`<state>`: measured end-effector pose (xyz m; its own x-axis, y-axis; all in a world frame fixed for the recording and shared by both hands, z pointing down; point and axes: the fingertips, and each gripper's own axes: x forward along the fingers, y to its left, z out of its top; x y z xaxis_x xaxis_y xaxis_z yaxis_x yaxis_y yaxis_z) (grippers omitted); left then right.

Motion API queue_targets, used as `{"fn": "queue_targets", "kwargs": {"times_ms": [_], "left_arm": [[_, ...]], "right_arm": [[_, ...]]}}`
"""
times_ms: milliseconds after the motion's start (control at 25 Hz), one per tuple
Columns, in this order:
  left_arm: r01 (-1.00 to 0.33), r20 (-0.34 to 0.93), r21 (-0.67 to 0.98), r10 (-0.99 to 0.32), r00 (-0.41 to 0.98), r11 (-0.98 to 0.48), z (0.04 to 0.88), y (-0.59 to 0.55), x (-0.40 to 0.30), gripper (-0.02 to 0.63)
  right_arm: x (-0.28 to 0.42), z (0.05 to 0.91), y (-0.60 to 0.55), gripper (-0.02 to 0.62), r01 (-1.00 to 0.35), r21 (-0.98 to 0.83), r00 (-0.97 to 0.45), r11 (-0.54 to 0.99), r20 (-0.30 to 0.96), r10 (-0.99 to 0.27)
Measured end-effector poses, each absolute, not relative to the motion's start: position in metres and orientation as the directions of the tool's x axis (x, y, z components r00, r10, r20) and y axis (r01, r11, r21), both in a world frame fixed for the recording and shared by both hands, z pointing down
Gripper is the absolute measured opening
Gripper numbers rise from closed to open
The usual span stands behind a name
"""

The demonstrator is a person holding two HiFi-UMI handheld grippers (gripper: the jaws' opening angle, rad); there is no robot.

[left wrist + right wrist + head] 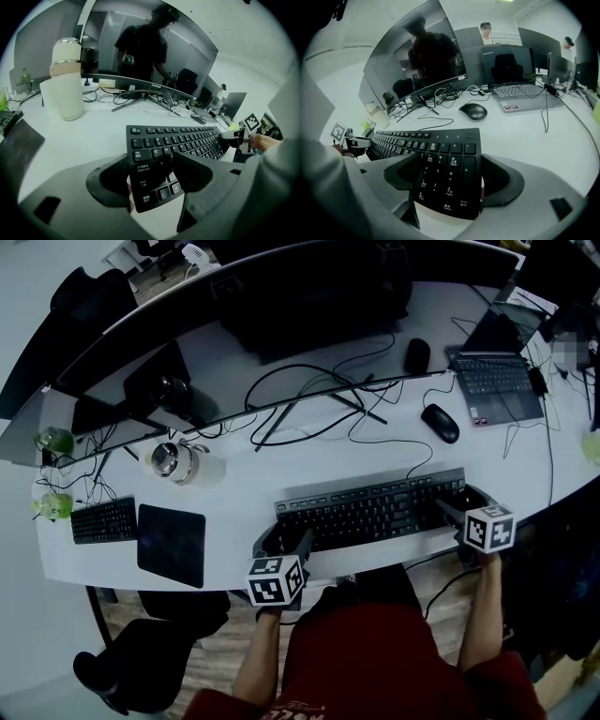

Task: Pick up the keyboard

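A long black keyboard (370,510) lies along the front edge of the white desk (253,479). My left gripper (292,545) holds its left end. In the left gripper view the jaws of this gripper (152,176) close over the Caps Lock and Shift corner of the keyboard (183,140), which sits a little off the desk. My right gripper (453,512) holds the right end. In the right gripper view that gripper (450,180) clamps the number pad of the keyboard (440,150), whose underside shows above the desk.
Behind the keyboard are a black mouse (441,423), a tangle of cables (319,409) and a wide curved monitor (281,296). A laptop (497,381) sits back right. A steel flask (172,460), a black pad (172,542) and a small keyboard (103,519) are at the left.
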<state>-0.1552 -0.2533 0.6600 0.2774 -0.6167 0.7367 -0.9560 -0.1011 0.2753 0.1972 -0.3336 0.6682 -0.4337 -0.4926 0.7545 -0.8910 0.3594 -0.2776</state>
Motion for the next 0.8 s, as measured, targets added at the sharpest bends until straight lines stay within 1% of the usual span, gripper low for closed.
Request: {"fn": "queue_targets", "kwargs": {"times_ms": [280, 800], "left_arm": [[-0.958, 0.693, 0.257, -0.666, 0.274, -0.127, 0.637, -0.267, -0.165, 0.288], [-0.961, 0.566, 0.21, -0.779, 0.269, -0.18, 0.575, -0.293, -0.179, 0.288]], "right_arm": [[0.189, 0.64, -0.34, 0.394, -0.896, -0.254, -0.429, 0.364, 0.706, -0.563], [0.179, 0.574, -0.351, 0.394, -0.906, -0.199, -0.418, 0.374, 0.564, -0.712]]}}
